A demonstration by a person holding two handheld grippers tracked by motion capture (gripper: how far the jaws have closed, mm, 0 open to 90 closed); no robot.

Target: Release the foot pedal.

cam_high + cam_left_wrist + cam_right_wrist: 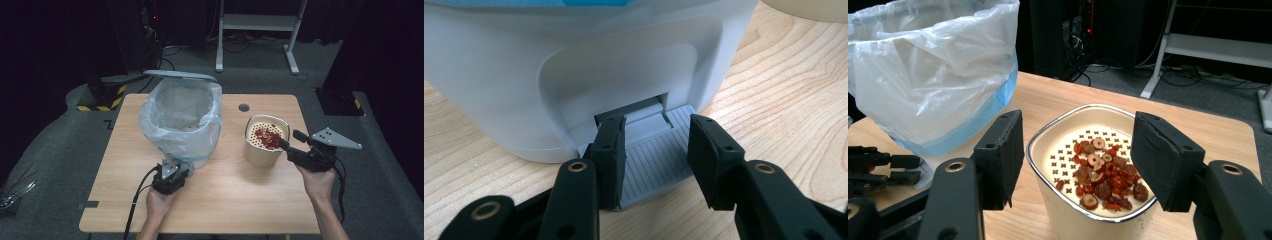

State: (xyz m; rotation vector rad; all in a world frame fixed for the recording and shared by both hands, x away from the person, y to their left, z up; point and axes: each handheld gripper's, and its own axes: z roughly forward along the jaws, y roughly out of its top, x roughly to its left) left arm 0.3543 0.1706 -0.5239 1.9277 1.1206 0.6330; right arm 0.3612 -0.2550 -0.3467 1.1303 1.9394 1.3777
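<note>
A grey pedal bin [182, 117] lined with a pale plastic bag [928, 75] stands on the left half of the table, its lid [180, 75] raised at the back. My left gripper [172, 176] sits at the bin's front base. It is open, its jaws standing over the ribbed grey pedal [654, 160], one near each side edge. A cream container [265, 142] with a metal rim holds red and brown food scraps [1103, 180] on a perforated insert. My right gripper [1080, 160] is open just in front of the container [1073, 222], with nothing between its jaws.
The wooden table [235, 195] has bare surface in front of both hands. A small round grommet [244, 107] sits near its far edge. A white desk frame [260, 22] and cables lie on the floor beyond. My left gripper [878, 170] shows at the right gripper view's left edge.
</note>
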